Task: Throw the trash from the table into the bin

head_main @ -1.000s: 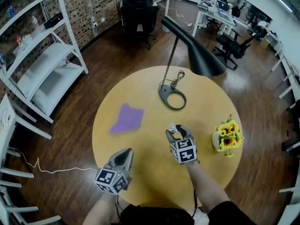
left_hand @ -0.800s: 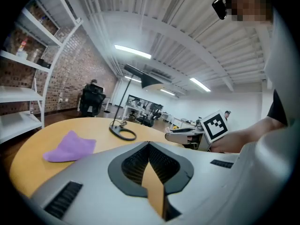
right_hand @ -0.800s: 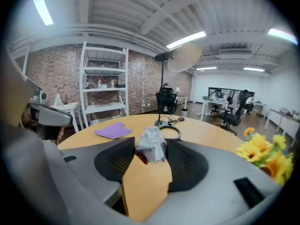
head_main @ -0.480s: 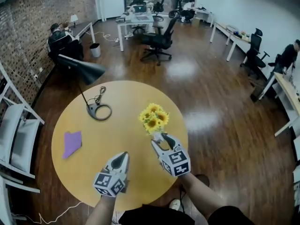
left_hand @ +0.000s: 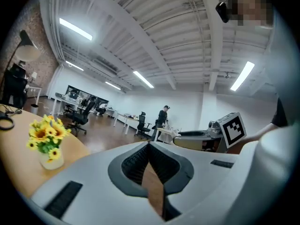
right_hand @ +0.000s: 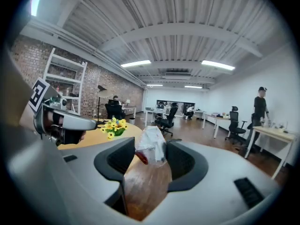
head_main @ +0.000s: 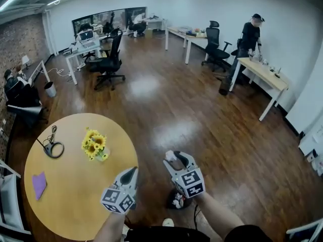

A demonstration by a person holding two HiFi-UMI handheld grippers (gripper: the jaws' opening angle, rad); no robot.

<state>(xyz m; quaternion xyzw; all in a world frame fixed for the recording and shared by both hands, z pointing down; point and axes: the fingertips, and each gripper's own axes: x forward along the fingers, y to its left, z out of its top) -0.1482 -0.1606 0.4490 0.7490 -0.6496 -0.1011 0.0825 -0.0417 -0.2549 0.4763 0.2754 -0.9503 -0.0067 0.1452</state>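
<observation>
Most likely to go wrong at the release: letting go of the crumpled clear plastic wrapper with a red scrap inside [right_hand: 151, 143] before reaching a spot straight over the small dark round bin on the wooden floor [head_main: 176, 200], and so landing it on the boards beside the rim. Light and puffy, so apt to drift on the way down or cling to a pad on opening. Gripped only low down, so also apt to slide free in a quick swing. Worth minding a knock against the bin too, small, light-looking and already holding pale litter.

Pinched in the right gripper [head_main: 174, 159], between two dark ribbed fingers [right_hand: 116, 159] set partway apart and pressing on the wrapper's sides near the tips, with most of the bundle sticking out beyond and above them. Clear of the round yellow worktop [head_main: 65, 200], above the floor, seemingly a little ahead of the bin rather than over it. On the left gripper [left_hand: 149, 146], fingers pressed together on nothing, near the worktop's edge.
</observation>
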